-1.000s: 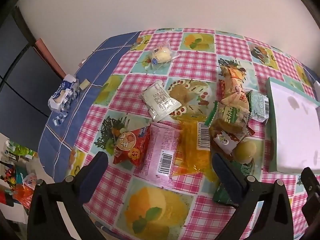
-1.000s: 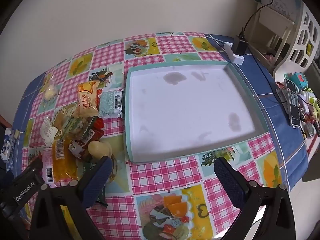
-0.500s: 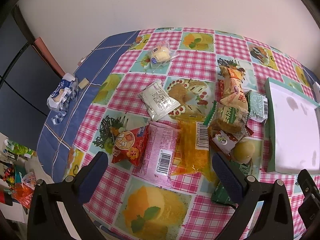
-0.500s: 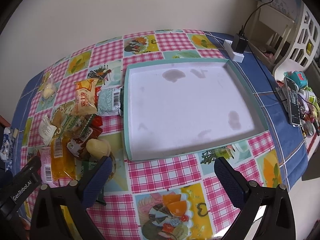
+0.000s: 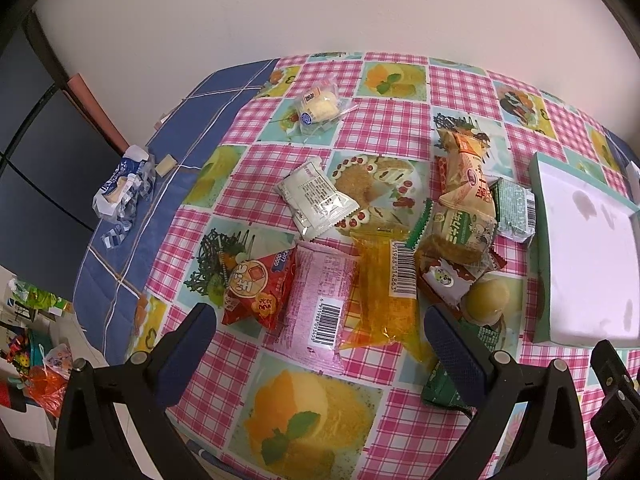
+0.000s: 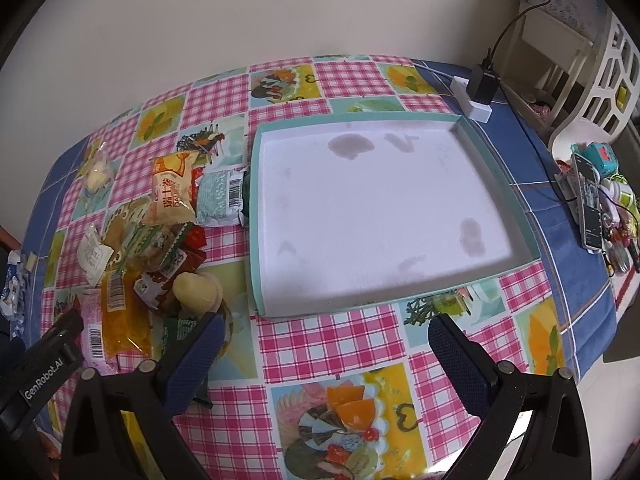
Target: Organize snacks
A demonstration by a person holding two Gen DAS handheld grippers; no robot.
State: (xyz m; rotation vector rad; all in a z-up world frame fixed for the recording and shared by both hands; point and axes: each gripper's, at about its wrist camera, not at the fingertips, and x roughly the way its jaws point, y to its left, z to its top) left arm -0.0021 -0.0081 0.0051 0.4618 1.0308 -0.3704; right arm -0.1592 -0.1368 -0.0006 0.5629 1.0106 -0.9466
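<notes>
Pink checked tablecloth [image 5: 384, 120] w/ fruit pics, plain wall [image 5: 280, 12] behind; both grippers [image 5: 320, 344] [image 6: 324, 344] wide apart, holding nothing.

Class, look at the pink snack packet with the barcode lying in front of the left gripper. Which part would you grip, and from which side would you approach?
Grip the near crimped end of the pink packet, coming from the front with the open left gripper. It lies flat, that end faces the gripper with bare cloth around it, while the red packet and orange packet flank its long sides.
</notes>
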